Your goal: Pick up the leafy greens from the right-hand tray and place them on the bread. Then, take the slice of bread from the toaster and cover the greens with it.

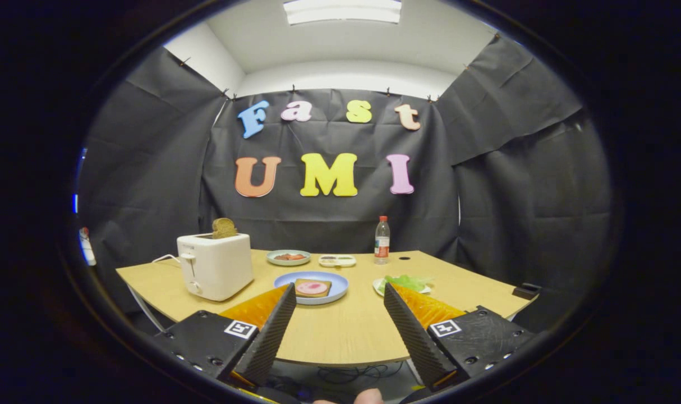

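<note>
A wooden table is seen in front of a black cloth wall. Toward its far edge a clear plastic bottle with a red cap is stood upright. Left of the bottle a small white dish is set, and beside that a grey-green plate holding something reddish — too small to be identified. Cables are seen on the floor beneath the table — loosely tangled.

A ceiling light panel overhead gives bright, even light, blown out to near white at its centre. The bench top is evenly lit with only soft, faint shadows under the blue plate and the toaster. Fisheye distortion bends the bench's edge and the walls into curves toward the rim. The middle is sharp; the tool, spread wide, looks slightly soft.
</note>
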